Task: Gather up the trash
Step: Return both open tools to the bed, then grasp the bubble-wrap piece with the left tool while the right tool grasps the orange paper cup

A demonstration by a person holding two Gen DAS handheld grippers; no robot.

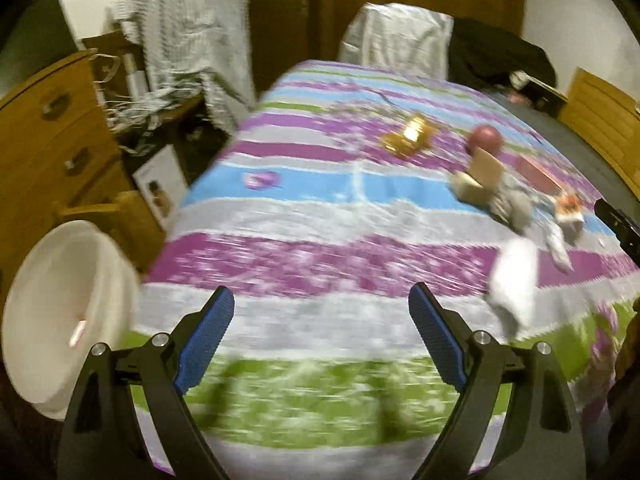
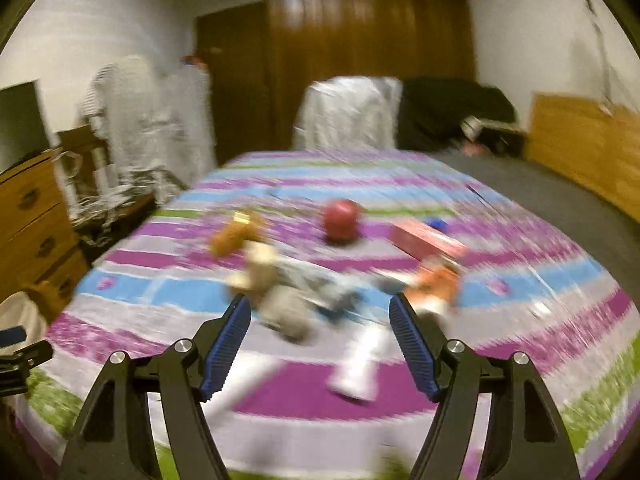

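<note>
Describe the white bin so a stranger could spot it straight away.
Start at the bed with the striped bedspread in purple, blue, grey and green. Go to its near left corner, below the wooden dresser. There, beside the bed and off the cover, stands the white bin: a big round open tub, the only plain white container, unlike the small scraps lying on the cover.

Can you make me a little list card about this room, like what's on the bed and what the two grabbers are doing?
Place: bed with striped cover
On bed: gold wrapper, red ball, pink box, white paper, small purple scrap
Beside bed: white bin
Left gripper: open, empty
Right gripper: open, empty
Picture: blurry
</note>
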